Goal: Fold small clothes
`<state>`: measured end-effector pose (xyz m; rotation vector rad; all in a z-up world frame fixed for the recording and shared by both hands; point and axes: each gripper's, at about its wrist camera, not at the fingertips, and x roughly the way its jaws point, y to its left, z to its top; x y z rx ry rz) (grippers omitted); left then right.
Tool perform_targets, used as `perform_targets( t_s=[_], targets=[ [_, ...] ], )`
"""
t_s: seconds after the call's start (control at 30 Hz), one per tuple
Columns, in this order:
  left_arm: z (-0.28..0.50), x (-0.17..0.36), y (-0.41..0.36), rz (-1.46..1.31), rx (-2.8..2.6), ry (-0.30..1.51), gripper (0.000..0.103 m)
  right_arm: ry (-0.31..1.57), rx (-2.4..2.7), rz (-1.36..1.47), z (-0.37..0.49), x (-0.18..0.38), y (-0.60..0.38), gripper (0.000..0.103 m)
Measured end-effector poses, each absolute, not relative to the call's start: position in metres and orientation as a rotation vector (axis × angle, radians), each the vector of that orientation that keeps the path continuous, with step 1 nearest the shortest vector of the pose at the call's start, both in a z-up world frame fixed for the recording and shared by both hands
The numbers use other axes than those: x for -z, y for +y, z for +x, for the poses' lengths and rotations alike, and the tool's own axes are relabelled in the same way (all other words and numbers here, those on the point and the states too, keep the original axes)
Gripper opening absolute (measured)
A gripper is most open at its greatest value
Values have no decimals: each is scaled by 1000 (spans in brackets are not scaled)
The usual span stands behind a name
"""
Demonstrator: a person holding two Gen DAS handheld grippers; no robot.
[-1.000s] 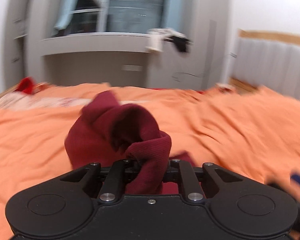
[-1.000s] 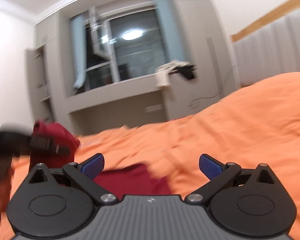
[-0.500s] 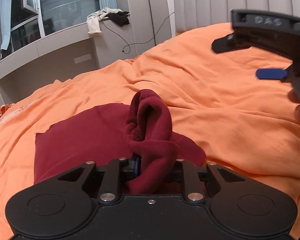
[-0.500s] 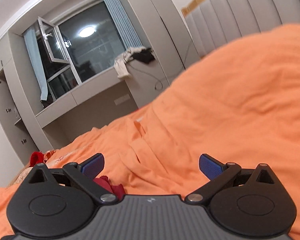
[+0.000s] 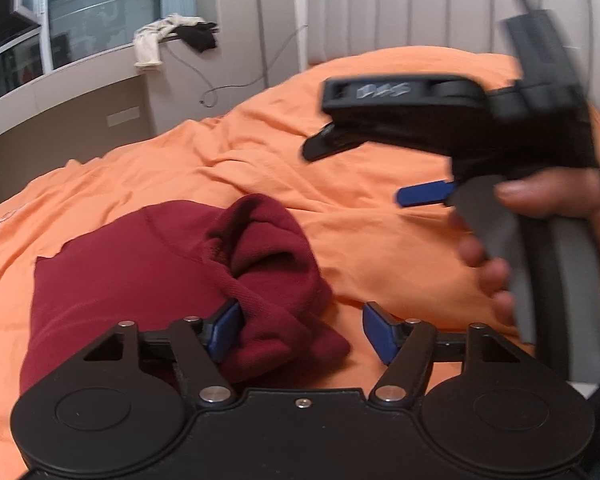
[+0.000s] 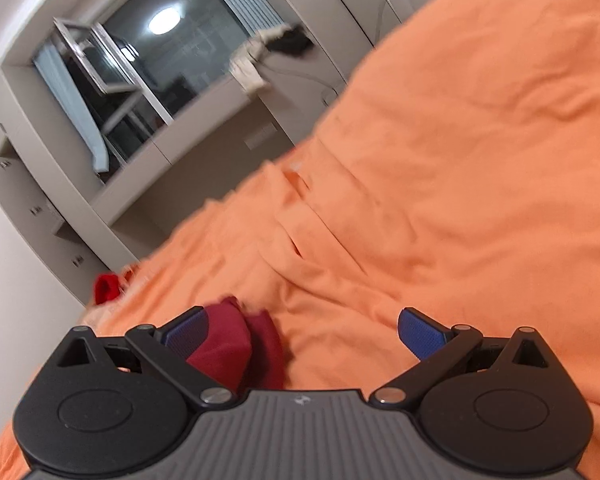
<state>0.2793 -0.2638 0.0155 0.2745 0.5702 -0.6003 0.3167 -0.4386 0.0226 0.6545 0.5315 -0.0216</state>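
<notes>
A: Where's the garment (image 5: 148, 268)?
B: Spread on the bed (image 5: 380, 236), one bunched fold rising against the left claw (image 5: 300, 330).
A: Pinched?
B: No, both claws gape; the right claw (image 6: 300, 334) hovers beside it.

One maroon garment (image 5: 140, 276), one orange bedspread (image 5: 380, 240), two grippers (image 5: 300, 330) (image 6: 302, 334), one window (image 6: 140, 64), one headboard (image 5: 440, 8)

Bed (image 5: 380, 248) with orange cover, one garment laid on it.
Cover rumpled, with folds running toward the grey padded headboard (image 5: 440, 4). Dark red garment (image 5: 140, 264) lies directly on the cover, mostly spread flat, one end bunched up into a raised roll. A small bright red item (image 6: 107, 287) sits at the bed's far edge.
</notes>
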Motion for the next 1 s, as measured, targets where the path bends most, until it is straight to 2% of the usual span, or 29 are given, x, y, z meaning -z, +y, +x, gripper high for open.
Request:
perform_targets(
  t_s=[0.43,0.63,0.87,1.0],
  targets=[
    [268,-26,-252,178,693,613,80,606,11,625,323,-11,-434,103],
    [280,-54,-213,-46,672,706,101,593,-33,644,322,-10,-428,103],
    [296,-76,-160,-129,490,650,102,571,-64,661,323,-14,-419,103],
    [312,-69,-125,-227,367,693,102,586,-97,644,328,-14,-406,103]
  ],
)
